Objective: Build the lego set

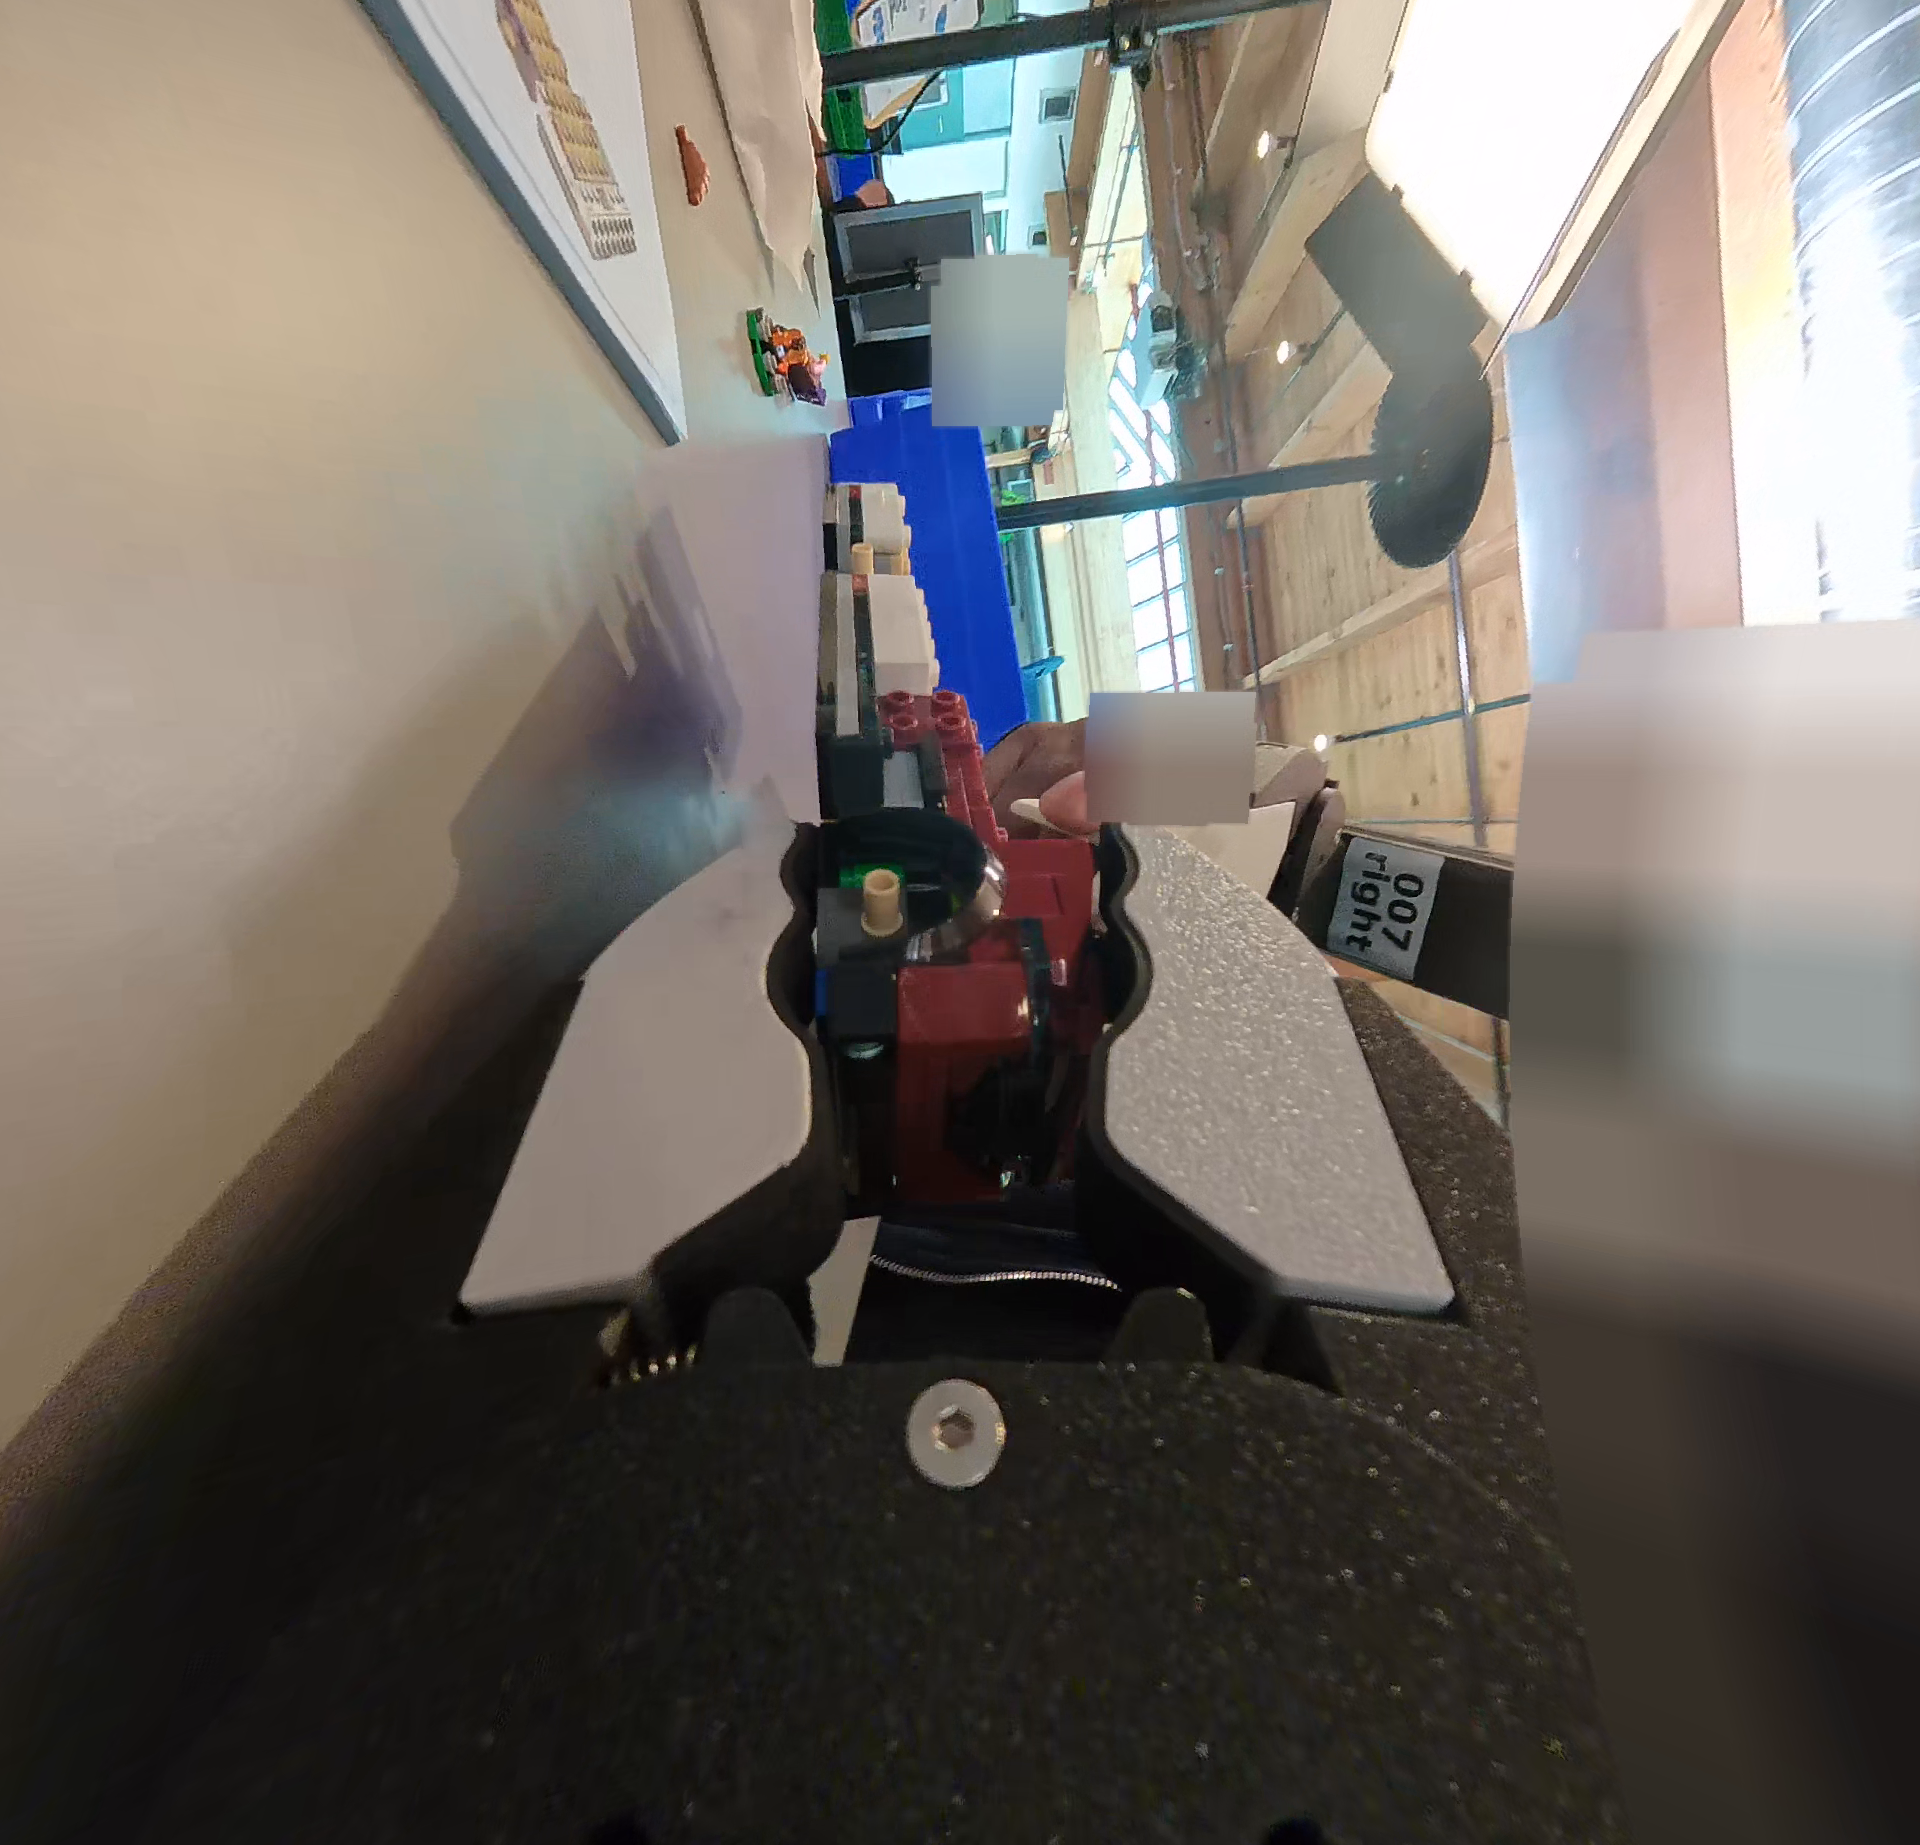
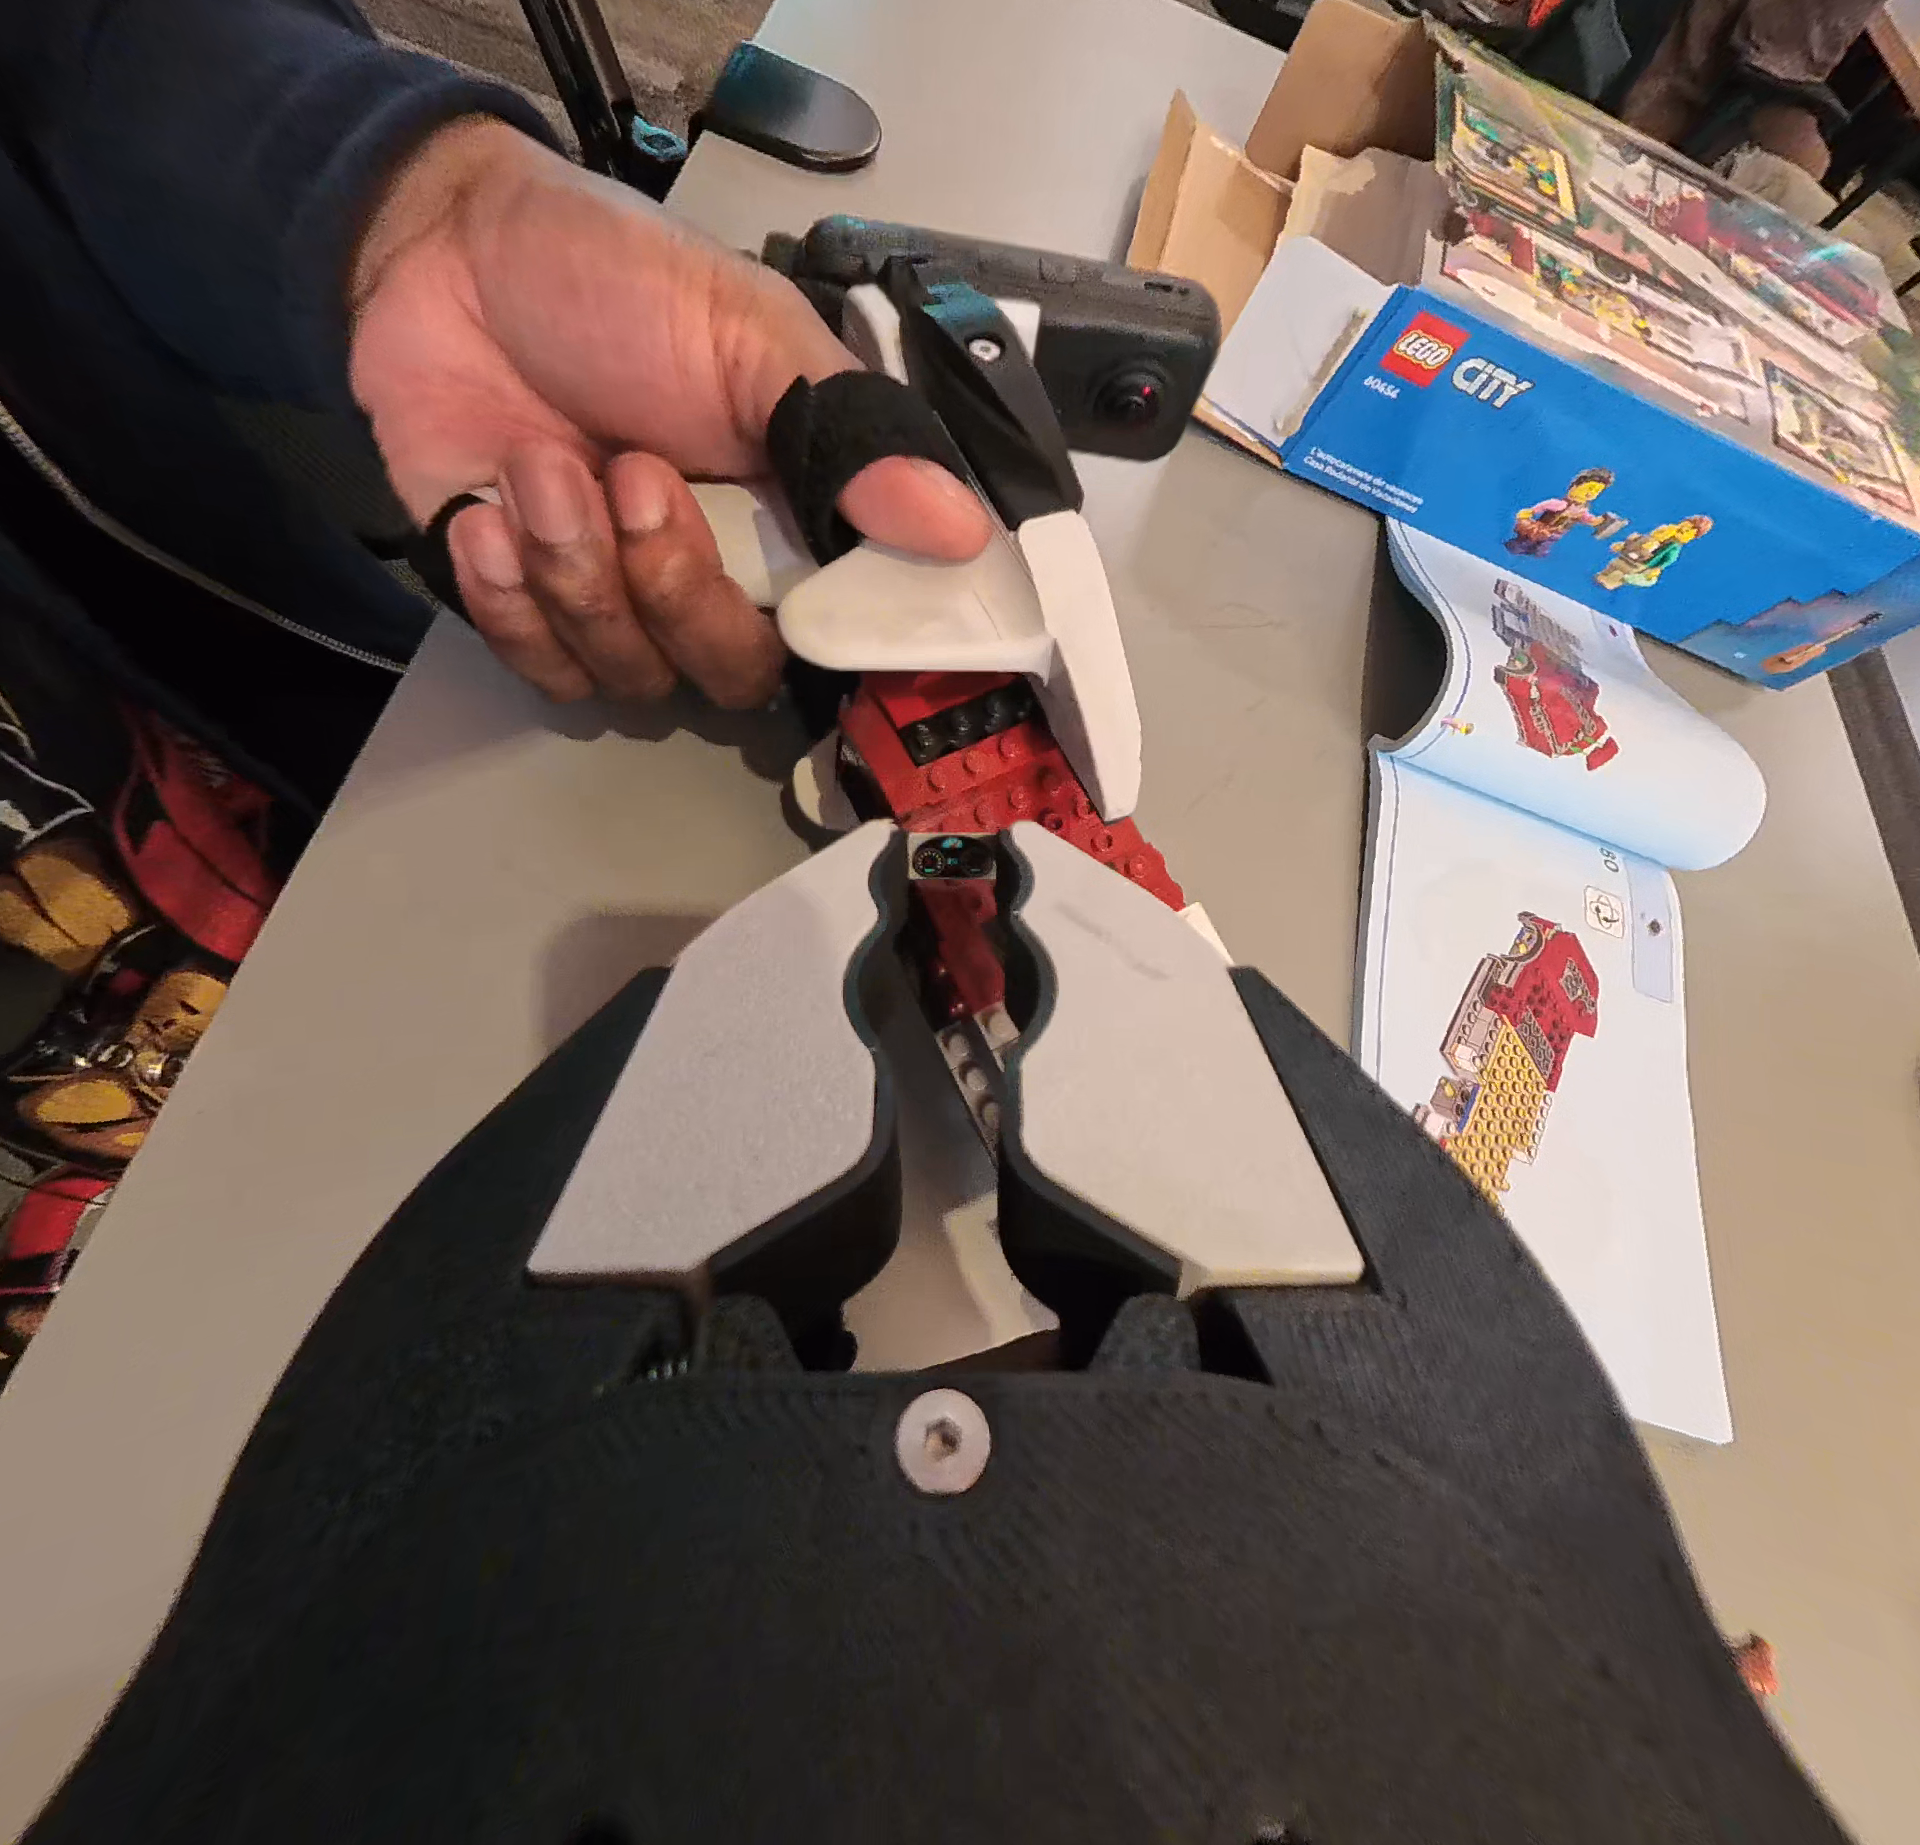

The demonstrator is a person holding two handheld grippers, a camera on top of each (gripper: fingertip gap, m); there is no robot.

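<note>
**Red brick vehicle held aloft between two grippers**

Red brick vehicle [image 2: 977, 767] sits above the grey table [image 2: 499, 860], carried by the left gripper [image 2: 966, 756], whose white fingers [image 2: 1081, 652] are clamped across its dark-red body. From that gripper's own camera the model fills the gap between the pads, a black wheel [image 1: 914, 860] and a tan peg [image 1: 881, 900] showing at the front.

The right gripper [image 2: 948, 855] comes in from the near side. A small printed dial tile [image 2: 948, 857] is pinched at its very tips, both pads pressed to the tile's ends, and it hangs just over the model's studded surface. Whether tile and studs already touch, I cannot tell.

To my eye the tile is being lined up for seating on the red studs; that would want it square to the studs and a firm steady hold from the other side.

An open instruction booklet [image 2: 1507, 964] lies to the right, a blue set box [image 2: 1600, 465] beyond it. A hand [image 2: 582, 424] grips the left tool's handle.
</note>
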